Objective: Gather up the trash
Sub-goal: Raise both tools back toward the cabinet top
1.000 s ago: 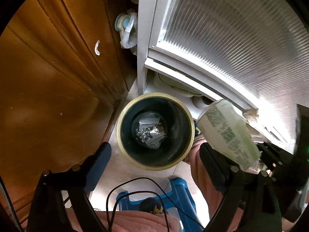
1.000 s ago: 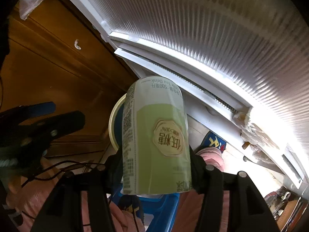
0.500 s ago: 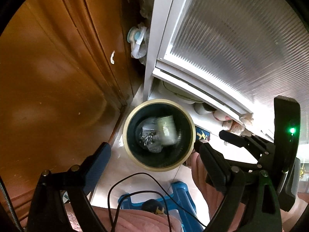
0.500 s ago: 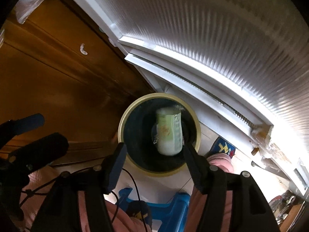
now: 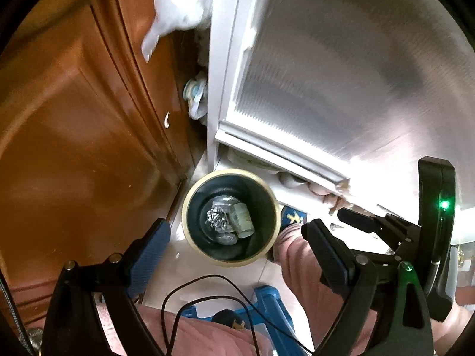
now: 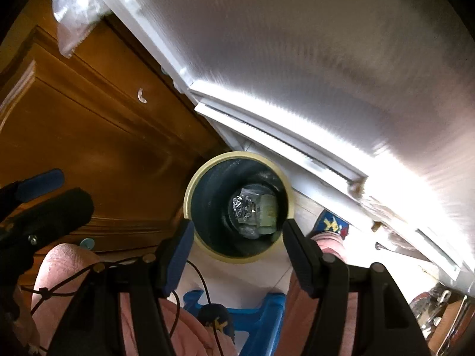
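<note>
Floor (image 6: 252,279) corner between wooden cabinet (image 5: 74,148) and frosted door (image 6: 326,59): round bin (image 5: 190,204) is stood. Green carton (image 5: 243,219), gripped a second ago by right tongs (image 6: 236,252), is now lodged inside beside foil (image 5: 218,216). Both right and left tongs (image 5: 234,255) are spread wide, empty. One item is counted collected.

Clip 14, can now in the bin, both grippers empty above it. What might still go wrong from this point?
1. The thin black cable loops loosely just below the left gripper and could snag on a finger as it moves off.
2. The trash bin stands tight in the corner between the wooden cabinet and the white door frame; a low swing of the right gripper could knock its rim.
3. The green can lies beside crumpled foil at the bottom; little risk there.
</note>
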Demonstrator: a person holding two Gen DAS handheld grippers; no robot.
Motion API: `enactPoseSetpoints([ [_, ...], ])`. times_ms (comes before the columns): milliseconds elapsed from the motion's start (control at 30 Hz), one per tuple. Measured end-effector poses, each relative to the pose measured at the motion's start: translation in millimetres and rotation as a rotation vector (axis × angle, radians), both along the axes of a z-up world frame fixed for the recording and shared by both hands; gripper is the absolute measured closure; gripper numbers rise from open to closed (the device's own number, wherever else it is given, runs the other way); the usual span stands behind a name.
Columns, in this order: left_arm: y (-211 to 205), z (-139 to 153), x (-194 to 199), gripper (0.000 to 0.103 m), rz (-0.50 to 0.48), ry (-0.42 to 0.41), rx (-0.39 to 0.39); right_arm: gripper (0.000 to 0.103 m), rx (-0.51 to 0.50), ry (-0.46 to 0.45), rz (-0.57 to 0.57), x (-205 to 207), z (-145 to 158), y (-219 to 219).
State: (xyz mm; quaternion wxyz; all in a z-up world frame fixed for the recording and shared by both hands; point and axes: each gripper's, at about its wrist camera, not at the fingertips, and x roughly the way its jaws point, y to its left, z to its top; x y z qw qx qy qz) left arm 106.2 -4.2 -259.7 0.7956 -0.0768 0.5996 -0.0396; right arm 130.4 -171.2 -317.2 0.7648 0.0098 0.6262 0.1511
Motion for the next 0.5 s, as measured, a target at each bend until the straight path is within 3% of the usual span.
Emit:
enactPoseSetpoints([
  [500, -7, 101, -29, 0.011, -0.08, -0.152, 0.046, 0.041, -0.074, -0.173, 0.002, -30, 109, -14],
])
